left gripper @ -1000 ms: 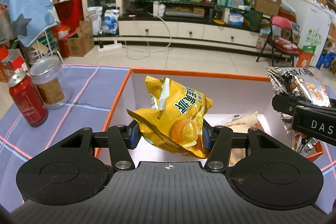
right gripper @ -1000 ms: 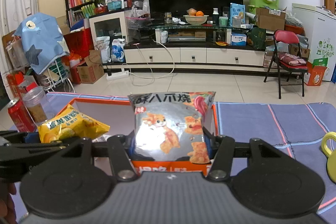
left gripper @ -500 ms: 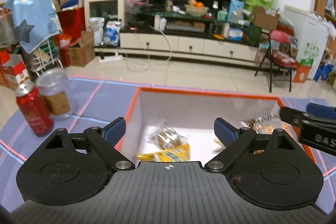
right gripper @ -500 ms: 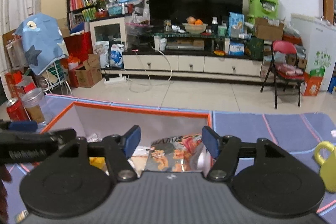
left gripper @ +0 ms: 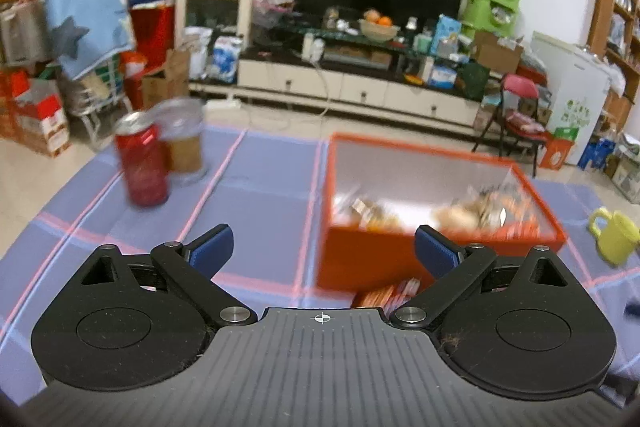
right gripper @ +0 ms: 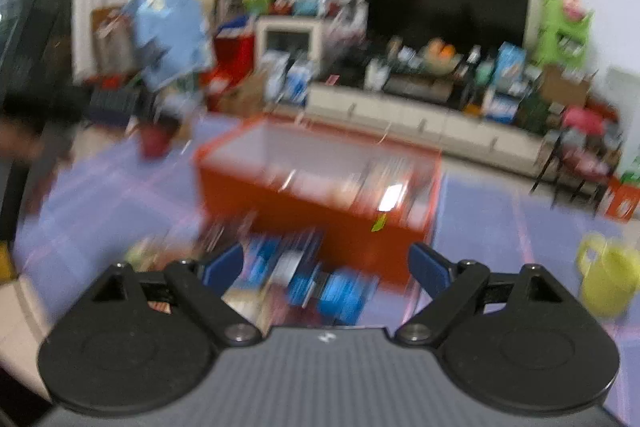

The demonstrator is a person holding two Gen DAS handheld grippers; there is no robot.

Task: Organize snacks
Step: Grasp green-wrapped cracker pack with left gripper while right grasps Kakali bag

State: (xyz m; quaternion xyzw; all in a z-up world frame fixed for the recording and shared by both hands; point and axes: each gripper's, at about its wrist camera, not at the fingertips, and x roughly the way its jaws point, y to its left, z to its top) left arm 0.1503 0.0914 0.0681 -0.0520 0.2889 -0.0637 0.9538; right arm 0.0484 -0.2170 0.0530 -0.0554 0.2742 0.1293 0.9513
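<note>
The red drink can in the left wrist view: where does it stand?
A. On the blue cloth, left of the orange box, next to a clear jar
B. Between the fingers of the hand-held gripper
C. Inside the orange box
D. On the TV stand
A. The red can stands on the blue cloth beside the clear jar, well left of the orange box.

A tabletop [left gripper: 260, 187] with a purple cloth and pink lines carries an orange box [left gripper: 360, 259], with a red can [left gripper: 141, 165] and a clear jar [left gripper: 186, 143] to its left. A yellow mug [left gripper: 616, 235] stands to its right. Blurred packets [right gripper: 304, 279] lie before the box.
</note>
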